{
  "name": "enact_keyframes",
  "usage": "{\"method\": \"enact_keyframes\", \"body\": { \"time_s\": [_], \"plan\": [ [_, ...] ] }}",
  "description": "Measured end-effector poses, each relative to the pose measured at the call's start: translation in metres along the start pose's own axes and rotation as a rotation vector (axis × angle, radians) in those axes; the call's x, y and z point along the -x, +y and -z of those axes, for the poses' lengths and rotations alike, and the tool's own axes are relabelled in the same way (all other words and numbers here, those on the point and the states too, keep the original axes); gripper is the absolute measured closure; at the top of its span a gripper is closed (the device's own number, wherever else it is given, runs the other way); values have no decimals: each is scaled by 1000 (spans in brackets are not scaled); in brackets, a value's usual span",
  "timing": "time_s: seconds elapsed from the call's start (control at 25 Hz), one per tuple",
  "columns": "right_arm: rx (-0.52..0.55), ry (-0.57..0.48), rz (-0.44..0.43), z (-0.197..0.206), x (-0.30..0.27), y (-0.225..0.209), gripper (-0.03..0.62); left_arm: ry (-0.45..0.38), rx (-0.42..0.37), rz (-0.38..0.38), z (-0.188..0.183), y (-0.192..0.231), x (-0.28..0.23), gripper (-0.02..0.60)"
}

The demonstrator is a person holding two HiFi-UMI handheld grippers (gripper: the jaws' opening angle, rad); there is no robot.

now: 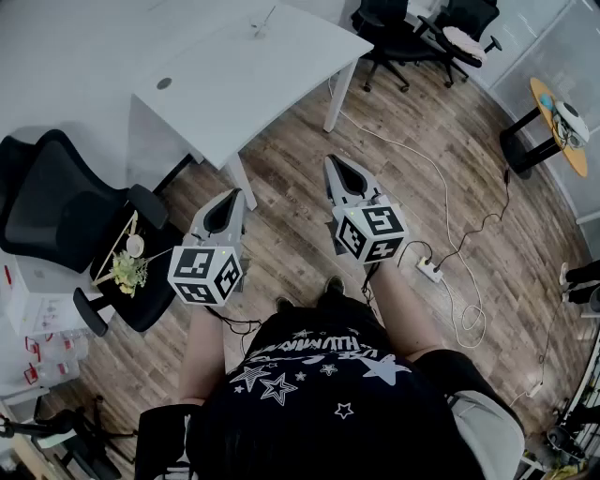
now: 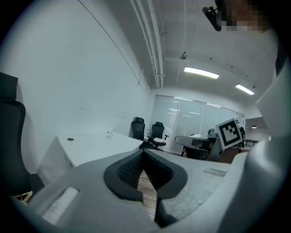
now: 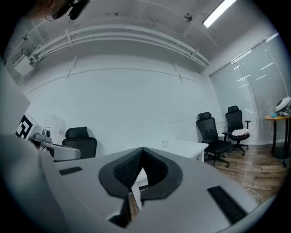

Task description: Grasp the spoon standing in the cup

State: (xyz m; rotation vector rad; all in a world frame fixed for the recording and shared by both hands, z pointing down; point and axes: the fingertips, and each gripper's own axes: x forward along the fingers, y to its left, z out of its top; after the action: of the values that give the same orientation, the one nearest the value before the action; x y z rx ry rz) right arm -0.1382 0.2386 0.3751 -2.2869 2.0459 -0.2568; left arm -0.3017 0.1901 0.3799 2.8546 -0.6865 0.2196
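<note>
- Head view: I hold both grippers out over the wood floor at mid frame. The left gripper point(image 1: 232, 199) and right gripper point(image 1: 333, 167) point toward the white table point(image 1: 234, 75) in the upper part of the frame. Near the table's far edge, at the top of the frame, stands a small clear thing with a thin stick leaning out. I take it for the cup point(image 1: 262, 22) with the spoon, though it is too small to be sure. It is well apart from both grippers.
- Left gripper view: the left gripper point(image 2: 143, 152) has its jaws closed tip to tip, with nothing between them. The table point(image 2: 95, 145) lies beyond at centre left, and the cup point(image 2: 110, 133) is a speck on it.
- Right gripper view: the right gripper point(image 3: 142, 150) is also fully closed and empty. The table point(image 3: 182, 148) sits just right of the jaws, with the cup point(image 3: 167, 142) on top of it.
- Step in hand, as I judge it: the approach, with the grasp itself not yet begun.
- Next move: I must close the gap to the table and part one gripper's jaws. Then I bring them either side of the spoon's handle above the cup's rim, without tipping the cup.
</note>
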Motion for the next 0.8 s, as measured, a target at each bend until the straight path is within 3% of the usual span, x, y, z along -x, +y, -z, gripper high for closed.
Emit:
{"method": "enact_keyframes", "body": {
  "time_s": [0.32, 0.8],
  "plan": [
    [19, 8, -1, 2, 1, -4, 585, -7, 6, 17, 3, -16, -5, 574],
    [-6, 52, 13, 22, 0, 0, 585, 1, 50, 14, 13, -4, 1, 574]
  ]
}}
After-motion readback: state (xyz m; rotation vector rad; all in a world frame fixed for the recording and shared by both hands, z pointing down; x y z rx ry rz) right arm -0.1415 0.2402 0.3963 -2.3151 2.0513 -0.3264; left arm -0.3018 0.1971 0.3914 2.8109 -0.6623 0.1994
